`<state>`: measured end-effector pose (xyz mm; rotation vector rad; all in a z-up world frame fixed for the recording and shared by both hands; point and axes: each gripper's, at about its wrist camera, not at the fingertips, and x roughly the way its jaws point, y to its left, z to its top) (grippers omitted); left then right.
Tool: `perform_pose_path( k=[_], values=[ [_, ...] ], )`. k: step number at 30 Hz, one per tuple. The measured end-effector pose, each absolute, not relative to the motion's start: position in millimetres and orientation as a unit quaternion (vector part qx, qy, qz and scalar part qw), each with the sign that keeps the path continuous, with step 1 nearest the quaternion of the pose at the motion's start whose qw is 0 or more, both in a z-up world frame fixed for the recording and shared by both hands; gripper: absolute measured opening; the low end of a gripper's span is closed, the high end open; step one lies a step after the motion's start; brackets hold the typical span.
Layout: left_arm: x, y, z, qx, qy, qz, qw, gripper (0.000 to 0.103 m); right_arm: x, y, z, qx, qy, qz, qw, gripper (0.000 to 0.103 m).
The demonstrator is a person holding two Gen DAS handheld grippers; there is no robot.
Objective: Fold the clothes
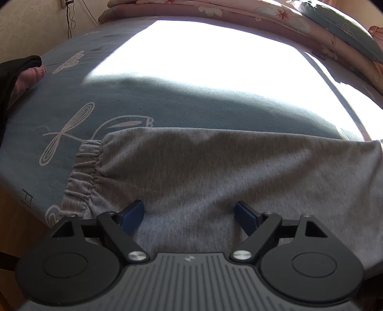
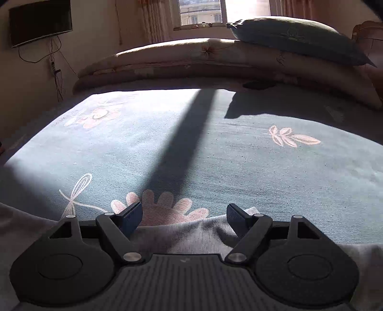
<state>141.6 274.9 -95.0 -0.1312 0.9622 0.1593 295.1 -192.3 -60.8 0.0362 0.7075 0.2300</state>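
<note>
While both claws gape, one grey garment (image 1: 203, 172) lies flat

Hard sunlight from the window (image 2: 203, 12) burns a patch of the bedsheet (image 1: 203, 59) to featureless white in the left wrist view. A long dark shadow crosses the sheet in the right wrist view. Fisheye curvature bends the edges; corners go black.

Premises: domestic bedroom. Evidence: bed (image 2: 239, 153) under blue patterned sheet, folded floral quilt (image 2: 167, 62) and pillow (image 2: 294, 36) at far edge, wall-mounted television (image 2: 39, 21), curtained window (image 2: 201, 12) admitting sunlight
</note>
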Motion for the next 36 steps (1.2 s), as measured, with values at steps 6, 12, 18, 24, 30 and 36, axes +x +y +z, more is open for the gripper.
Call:
perform_pose_path(
  k=[6,12,18,24,30,36],
  values=[
    [144.1,274.4,-86.1,-0.068,0.464,0.089,0.879,0.085,292.4,-220.0,-66.4,0.047,0.372,0.086,0.923,0.080],
    [128.2,255.6,-41.4,-0.052,0.422,0.084,0.901,0.085,238.6,-225.7,-10.7,0.026,0.337,0.095,0.936,0.082],
    [120.4,219.6,9.9,-0.008,0.380,0.044,0.924,0.085,180.7,-227.1,6.2,-0.053,0.331,0.070,0.940,0.087],
    [131.5,165.3,72.2,0.025,0.332,-0.021,0.943,0.086,146.5,-227.4,-33.5,-0.077,0.378,0.052,0.921,0.087],
    [167.5,103.9,93.6,-0.024,0.320,-0.077,0.944,0.091,134.3,-221.7,-59.9,-0.081,0.383,0.038,0.920,0.095],
    [146.8,51.5,-5.1,-0.008,0.353,-0.027,0.935,0.091,126.8,-224.3,-86.2,-0.058,0.376,0.047,0.923,0.103]
  ],
)
